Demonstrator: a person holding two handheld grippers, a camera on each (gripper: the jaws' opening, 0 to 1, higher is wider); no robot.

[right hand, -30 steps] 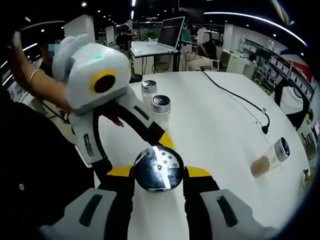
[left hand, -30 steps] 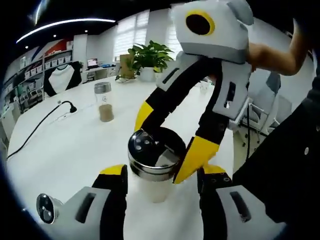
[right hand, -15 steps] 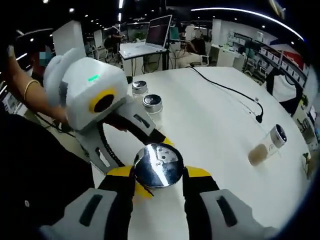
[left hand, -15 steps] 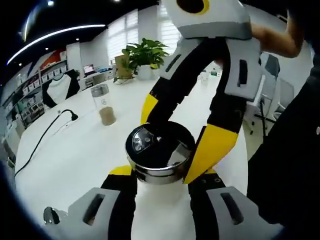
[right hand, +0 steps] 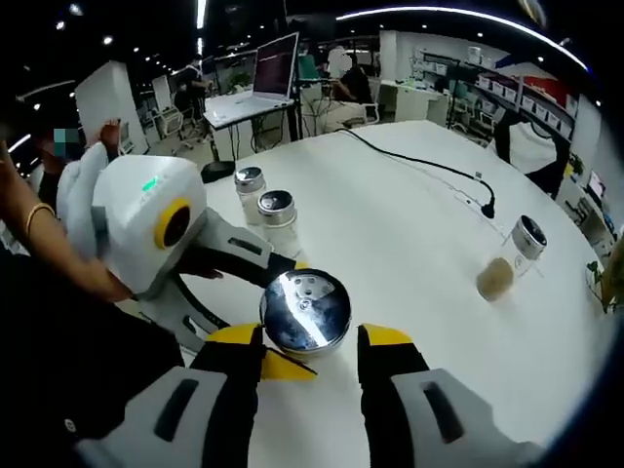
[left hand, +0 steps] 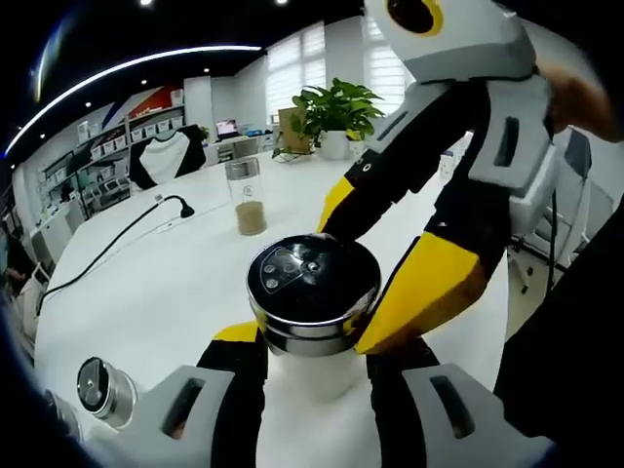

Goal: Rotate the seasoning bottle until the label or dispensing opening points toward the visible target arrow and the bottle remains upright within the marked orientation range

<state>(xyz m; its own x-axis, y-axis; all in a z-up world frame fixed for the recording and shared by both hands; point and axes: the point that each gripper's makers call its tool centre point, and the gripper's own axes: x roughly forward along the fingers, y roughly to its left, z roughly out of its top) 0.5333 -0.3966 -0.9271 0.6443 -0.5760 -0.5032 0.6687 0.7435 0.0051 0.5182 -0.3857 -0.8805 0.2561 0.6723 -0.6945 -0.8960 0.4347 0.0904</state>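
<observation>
A seasoning bottle with a steel shaker cap (left hand: 312, 288) and a pale body stands upright on the white table (left hand: 166, 292). My left gripper (left hand: 310, 356) is shut on the body just under the cap. My right gripper (left hand: 378, 249) reaches in from the upper right, its yellow fingertips (left hand: 424, 288) on either side of the cap. In the right gripper view the cap (right hand: 305, 310) sits between my right gripper's (right hand: 310, 339) jaws, close to both. Whether they press on it is unclear. The left gripper (right hand: 146, 219) comes in from the left.
A glass bottle of brown seasoning (left hand: 249, 200) (right hand: 507, 258) stands farther off. Two steel-capped jars (right hand: 276, 216) (left hand: 102, 390) stand near the table edge. A black cable (right hand: 419, 166) crosses the table. A potted plant (left hand: 336, 112) and a laptop (right hand: 273, 68) are at the back.
My right gripper has swung around the cap. In the left gripper view the cap's holes keep their place; in the right gripper view they have turned counter-clockwise. Both cameras moved.
</observation>
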